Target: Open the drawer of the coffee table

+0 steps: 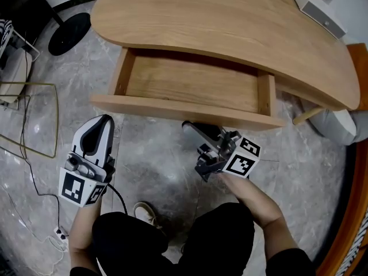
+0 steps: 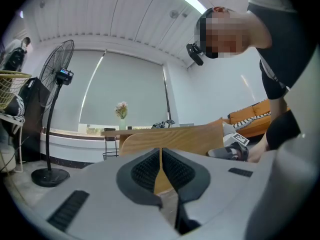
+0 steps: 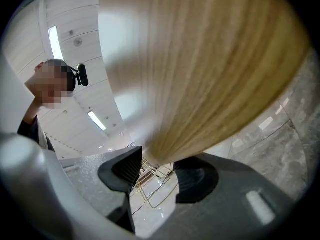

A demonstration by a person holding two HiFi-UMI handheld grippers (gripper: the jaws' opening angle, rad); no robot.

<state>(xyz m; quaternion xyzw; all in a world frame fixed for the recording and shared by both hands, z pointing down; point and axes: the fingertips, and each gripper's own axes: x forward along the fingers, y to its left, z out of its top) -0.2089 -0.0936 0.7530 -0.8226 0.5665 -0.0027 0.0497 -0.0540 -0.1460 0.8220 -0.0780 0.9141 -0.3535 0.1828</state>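
The wooden coffee table (image 1: 230, 22) has its drawer (image 1: 172, 109) pulled out towards me, and the drawer is empty. My right gripper (image 1: 192, 126) reaches up to the lower edge of the drawer front, near its middle. In the right gripper view the blurred wood of the drawer front (image 3: 200, 69) looms just beyond the right gripper (image 3: 157, 171). Its jaws are open and only floor shows between the pads. My left gripper (image 1: 105, 119) hangs over the floor below the drawer's left corner and touches nothing. In its own view the left gripper (image 2: 161, 166) is shut and empty, facing the table's wood (image 2: 170, 139).
A standing fan (image 2: 57, 69) has its round base (image 1: 69, 33) left of the table. A gold wire rack (image 1: 34, 117) and a cable with a power strip (image 1: 57, 232) lie on the marble floor at left. A white box (image 1: 316, 7) sits on the tabletop's far right.
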